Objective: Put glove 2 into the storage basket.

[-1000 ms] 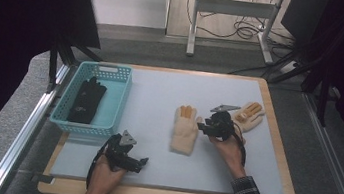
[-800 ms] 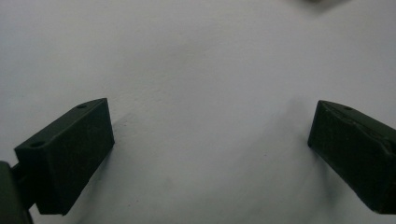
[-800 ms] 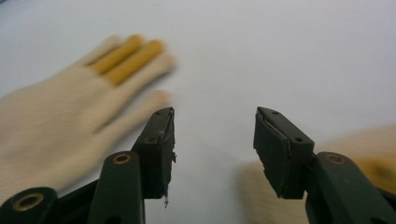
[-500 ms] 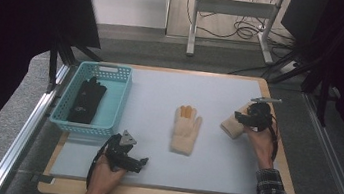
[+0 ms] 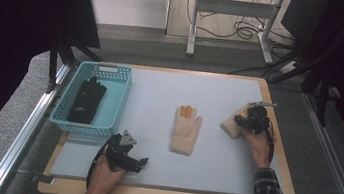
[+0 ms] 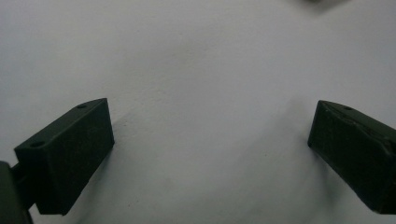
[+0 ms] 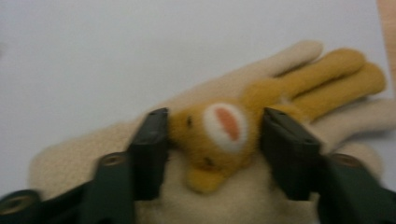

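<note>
Straddling cream glove [image 7: 233, 154] at bench [image 5: 159, 100] right edge: right gripper [image 7: 212, 135], jaws just closing around its bear patch. Left gripper [image 6: 210, 140] idle near front edge, jaws released.

Teal plastic basket [image 5: 109, 100] at left of pale grey tabletop [image 5: 159, 100], holding a black glove [image 5: 86, 99]. Second cream glove [image 5: 186, 129] flat at centre, well apart. Metal frame legs and cables [image 5: 241, 30] on floor behind.
</note>
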`<state>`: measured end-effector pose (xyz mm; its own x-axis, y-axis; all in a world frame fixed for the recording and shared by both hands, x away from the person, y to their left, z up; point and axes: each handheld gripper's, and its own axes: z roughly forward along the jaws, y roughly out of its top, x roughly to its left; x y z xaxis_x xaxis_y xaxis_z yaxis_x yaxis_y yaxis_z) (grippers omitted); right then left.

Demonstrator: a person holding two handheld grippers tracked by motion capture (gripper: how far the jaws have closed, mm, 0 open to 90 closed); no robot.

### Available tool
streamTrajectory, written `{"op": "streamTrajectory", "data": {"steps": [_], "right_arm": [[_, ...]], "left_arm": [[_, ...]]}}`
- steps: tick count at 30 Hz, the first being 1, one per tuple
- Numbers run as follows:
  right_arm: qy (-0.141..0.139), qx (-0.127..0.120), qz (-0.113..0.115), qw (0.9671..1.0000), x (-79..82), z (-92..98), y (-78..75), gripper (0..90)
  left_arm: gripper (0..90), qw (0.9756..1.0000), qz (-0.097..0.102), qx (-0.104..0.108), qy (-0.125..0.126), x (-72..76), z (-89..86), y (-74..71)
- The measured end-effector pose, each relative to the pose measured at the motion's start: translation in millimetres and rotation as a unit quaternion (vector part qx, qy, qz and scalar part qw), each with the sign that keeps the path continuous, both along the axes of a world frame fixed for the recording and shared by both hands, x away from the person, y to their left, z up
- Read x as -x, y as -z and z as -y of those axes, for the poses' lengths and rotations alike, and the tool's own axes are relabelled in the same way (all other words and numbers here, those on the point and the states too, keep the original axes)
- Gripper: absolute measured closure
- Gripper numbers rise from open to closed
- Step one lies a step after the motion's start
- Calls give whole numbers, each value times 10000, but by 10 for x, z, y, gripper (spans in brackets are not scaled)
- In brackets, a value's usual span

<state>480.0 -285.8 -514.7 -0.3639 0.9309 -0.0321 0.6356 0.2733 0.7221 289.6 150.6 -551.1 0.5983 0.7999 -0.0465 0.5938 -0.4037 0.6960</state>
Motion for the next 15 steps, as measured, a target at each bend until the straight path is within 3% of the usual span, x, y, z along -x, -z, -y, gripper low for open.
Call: {"op": "streamTrajectory", "data": {"steps": [5, 10, 15], "right_arm": [[-49, 105, 122, 9999, 59, -10, 0, 576], [-351, -1, 243, 9991, 166, -35, -110, 580], [-764, -161, 429, 9960, 325, -143, -282, 580]], "left_arm": [[4, 10000, -1, 0, 0, 0, 0, 0], [4, 10000, -2, 1, 0, 0, 0, 0], [4, 10000, -1, 2, 0, 0, 0, 0]]}}
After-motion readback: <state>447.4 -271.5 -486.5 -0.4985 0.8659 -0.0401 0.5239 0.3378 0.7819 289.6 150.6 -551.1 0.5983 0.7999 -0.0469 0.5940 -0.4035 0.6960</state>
